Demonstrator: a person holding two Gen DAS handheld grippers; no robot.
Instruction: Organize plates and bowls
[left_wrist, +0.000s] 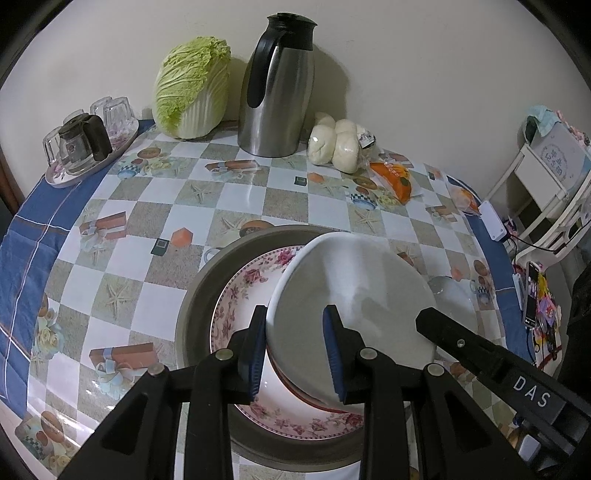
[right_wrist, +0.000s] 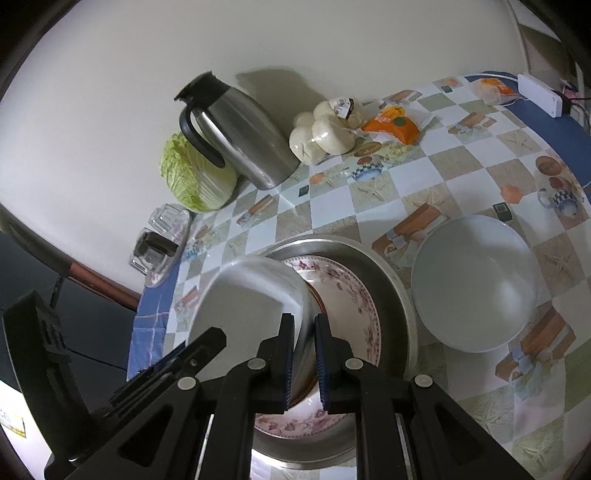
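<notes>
Near the tabletop's front edge, a tilted white bowl (left_wrist: 351, 295) is gripped by both the left gripper (left_wrist: 295, 354) and right gripper (right_wrist: 304, 363) above a flowered plate (left_wrist: 236, 295) in a metal basin (left_wrist: 199, 295).

Both grippers tilt downward: the left gripper (left_wrist: 297, 338) has its jaws clamped on a plate's (left_wrist: 351, 295) rim, the right gripper (right_wrist: 304, 345) pinches the opposite rim.

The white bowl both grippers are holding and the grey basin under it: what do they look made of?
White bowl: likely glazed ceramic, given its smooth, glossy white surface with soft highlights and thick rim.
Grey basin: looks like brushed stainless steel, judging by its dull silver sheen and thin rolled rim.
</notes>
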